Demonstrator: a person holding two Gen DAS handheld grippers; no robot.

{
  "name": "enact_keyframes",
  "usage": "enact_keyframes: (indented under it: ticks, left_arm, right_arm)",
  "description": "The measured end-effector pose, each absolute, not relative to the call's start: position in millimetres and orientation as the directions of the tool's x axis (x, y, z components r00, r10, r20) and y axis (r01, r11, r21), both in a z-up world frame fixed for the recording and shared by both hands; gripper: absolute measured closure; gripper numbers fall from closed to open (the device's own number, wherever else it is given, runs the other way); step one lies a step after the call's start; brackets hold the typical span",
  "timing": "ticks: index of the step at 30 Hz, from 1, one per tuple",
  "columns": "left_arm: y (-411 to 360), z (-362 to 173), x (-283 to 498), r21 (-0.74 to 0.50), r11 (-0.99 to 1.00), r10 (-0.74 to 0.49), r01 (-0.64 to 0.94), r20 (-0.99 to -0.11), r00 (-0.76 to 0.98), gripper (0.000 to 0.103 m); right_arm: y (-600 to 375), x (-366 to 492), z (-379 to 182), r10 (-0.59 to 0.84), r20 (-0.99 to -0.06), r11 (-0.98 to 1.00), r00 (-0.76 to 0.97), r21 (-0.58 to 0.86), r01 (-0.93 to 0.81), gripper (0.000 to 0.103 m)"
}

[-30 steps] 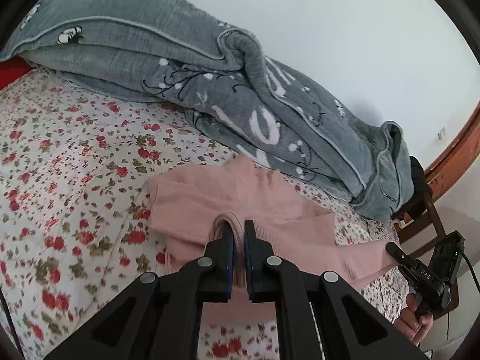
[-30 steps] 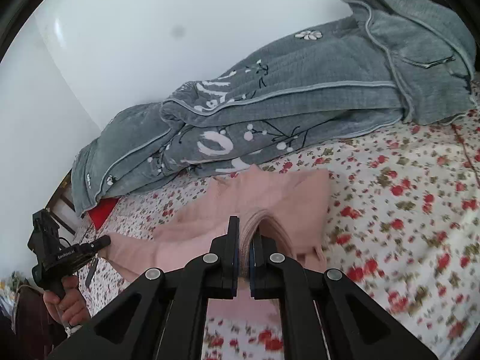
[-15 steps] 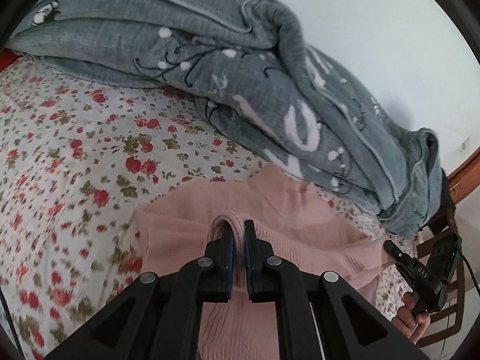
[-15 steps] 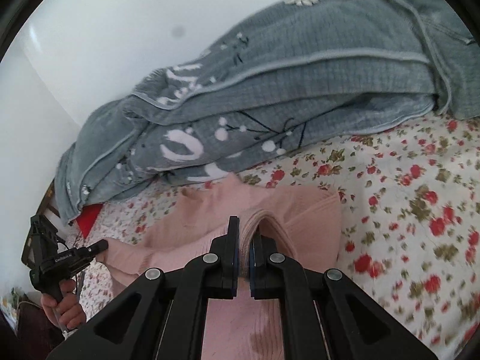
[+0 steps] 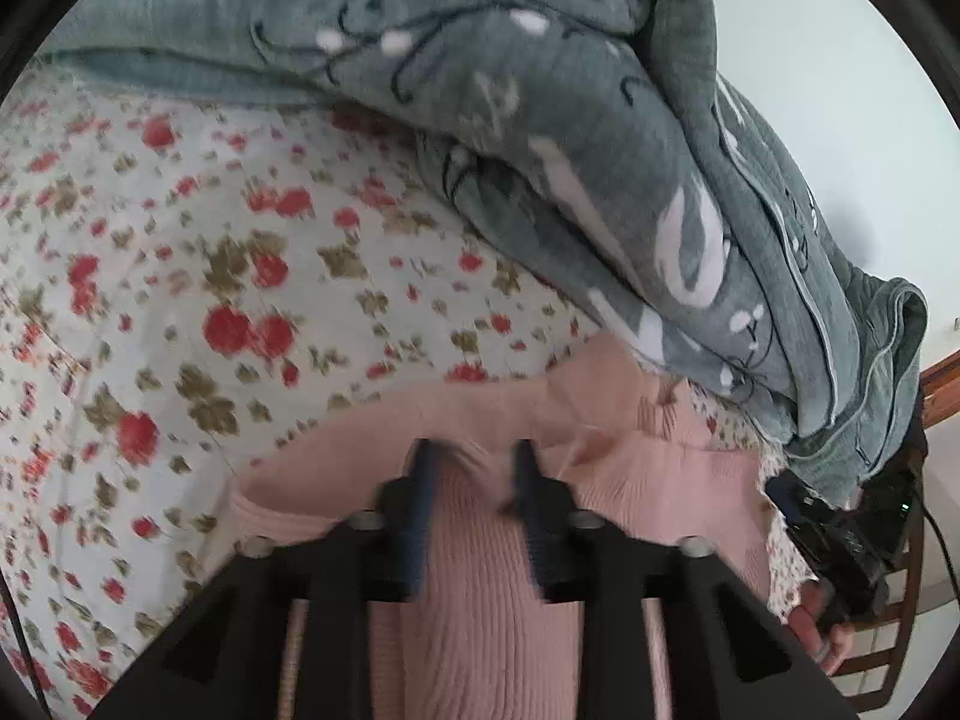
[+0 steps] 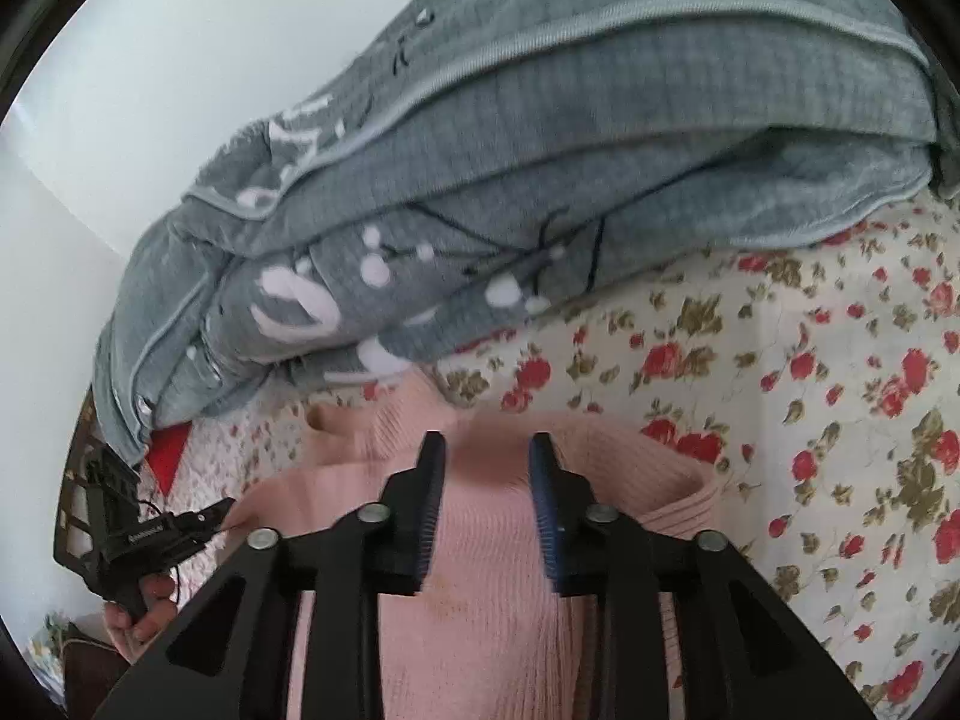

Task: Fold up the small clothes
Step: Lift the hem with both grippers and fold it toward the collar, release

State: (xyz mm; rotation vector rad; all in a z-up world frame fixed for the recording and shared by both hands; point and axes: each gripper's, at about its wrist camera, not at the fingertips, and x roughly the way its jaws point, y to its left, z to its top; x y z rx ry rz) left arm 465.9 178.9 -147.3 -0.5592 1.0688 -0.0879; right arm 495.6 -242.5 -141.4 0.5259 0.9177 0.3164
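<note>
Pink ribbed knit sweater (image 5: 480,618) lies spread on the bed, close under both cameras, its far edge reaching almost to the foot of a heaped grey quilt with white blossom print (image 5: 600,138). The bed is covered with a white sheet printed with red roses and olive leaves (image 5: 198,276), which shows bare to the sweater's left in the left wrist view and to its right in the right wrist view. The quilt is piled along the far side of the bed against a plain pale wall (image 6: 150,72).

The left gripper (image 5: 471,462) hangs over the sweater with its jaws apart, a gap of pink knit showing between the blue-padded fingers. The right gripper (image 6: 489,456) also has its jaws apart above the knit, nothing held between them.

A faint darker stain shows on the sweater in the right wrist view. At the bed's end a brown wooden chair (image 5: 900,618) stands beside the mattress, and a strip of red fabric (image 6: 171,450) peeks from beneath the quilt.
</note>
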Motion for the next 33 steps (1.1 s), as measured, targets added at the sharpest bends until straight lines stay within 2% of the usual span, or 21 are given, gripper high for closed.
enact_keyframes:
  ticks: [1, 2, 5, 12, 13, 14, 16, 17, 18, 24, 27, 31, 33]
  left_arm:
    - [181, -142, 463, -0.457, 0.868, -0.305, -0.195, -0.8, 0.517, 0.054]
    - [183, -137, 461, -0.449, 0.872, -0.289, -0.195, -0.794, 0.534, 0.047]
    - [188, -128, 456, -0.444, 0.876, -0.272, -0.188, -0.777, 0.567, 0.046]
    - [170, -142, 465, -0.34, 0.926, -0.217, -0.166, -0.836, 0.505, 0.048]
    - [168, -146, 467, -0.323, 0.931, -0.203, -0.172, -0.847, 0.492, 0.055]
    - [167, -150, 470, -0.316, 0.933, -0.198, -0.174, -0.853, 0.483, 0.066]
    - [163, -157, 474, -0.301, 0.938, -0.194, -0.174, -0.868, 0.457, 0.079]
    - [161, -159, 475, -0.29, 0.943, -0.191, -0.163, -0.872, 0.45, 0.092]
    - [159, -160, 476, -0.267, 0.952, -0.178, -0.147, -0.878, 0.443, 0.094]
    - [172, -147, 460, -0.296, 0.944, -0.188, -0.143, -0.843, 0.504, 0.096]
    - [171, -160, 466, -0.251, 0.953, -0.145, -0.169, -0.869, 0.473, 0.096]
    - [175, -165, 469, -0.296, 0.937, -0.178, -0.187, -0.863, 0.473, 0.095]
    - [176, -161, 468, -0.323, 0.931, -0.211, -0.172, -0.857, 0.47, 0.092]
  right_arm:
    - [-244, 494, -138, 0.472, -0.661, 0.831, 0.584, 0.555, -0.043, 0.07]
    - [-245, 492, -134, 0.462, -0.657, 0.838, 0.596, 0.543, -0.051, 0.07]
    - [-243, 484, -124, 0.39, -0.681, 0.894, 0.62, 0.441, -0.078, 0.069]
    - [-219, 490, -145, 0.301, -0.771, 0.951, 0.561, 0.288, -0.115, 0.069]
    - [-216, 490, -149, 0.296, -0.777, 0.954, 0.556, 0.275, -0.123, 0.069]
    - [-211, 491, -153, 0.284, -0.786, 0.958, 0.55, 0.255, -0.13, 0.069]
    - [-205, 494, -161, 0.247, -0.806, 0.969, 0.538, 0.209, -0.132, 0.076]
    - [-203, 496, -165, 0.215, -0.817, 0.977, 0.535, 0.177, -0.122, 0.091]
    - [-202, 496, -165, 0.199, -0.818, 0.98, 0.54, 0.162, -0.116, 0.098]
    - [-216, 480, -143, 0.257, -0.722, 0.966, 0.642, 0.221, -0.138, 0.099]
    - [-212, 491, -160, 0.195, -0.767, 0.981, 0.611, 0.164, -0.107, 0.099]
    - [-217, 498, -178, 0.187, -0.797, 0.981, 0.574, 0.183, -0.065, 0.099]
    - [-217, 493, -166, 0.166, -0.796, 0.985, 0.582, 0.165, -0.055, 0.091]
